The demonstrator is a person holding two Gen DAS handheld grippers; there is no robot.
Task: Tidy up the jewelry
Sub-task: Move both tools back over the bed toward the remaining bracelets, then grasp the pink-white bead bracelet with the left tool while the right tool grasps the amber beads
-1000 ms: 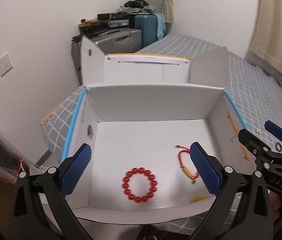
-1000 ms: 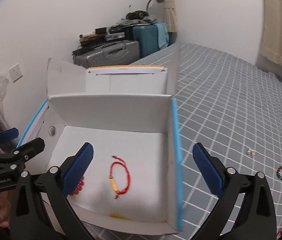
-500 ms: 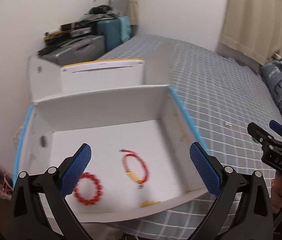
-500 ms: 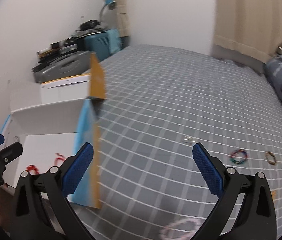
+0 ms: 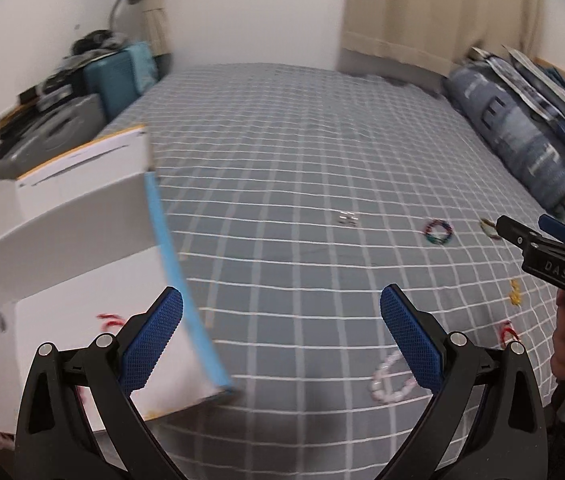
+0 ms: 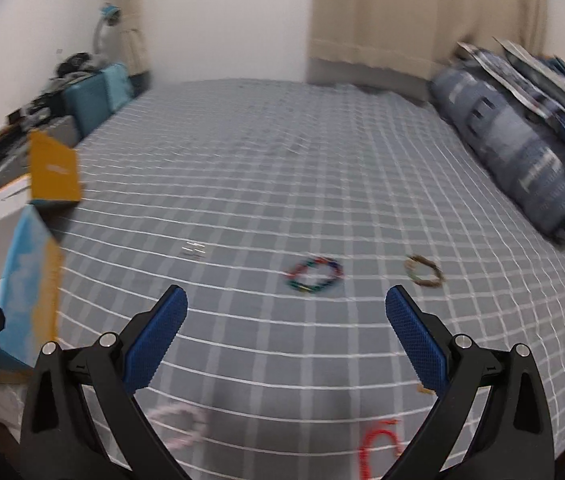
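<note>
Both grippers, left gripper [image 5: 280, 336] and right gripper [image 6: 286, 338], are spread wide and hold nothing. The multicoloured bracelet [image 6: 314, 275] lies flat on the bed [image 6: 266, 168], directly ahead of the right gripper, which is the nearer tool.

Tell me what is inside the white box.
In the white box, a red cord bracelet and something yellow show; the left gripper covers the rest.
</note>
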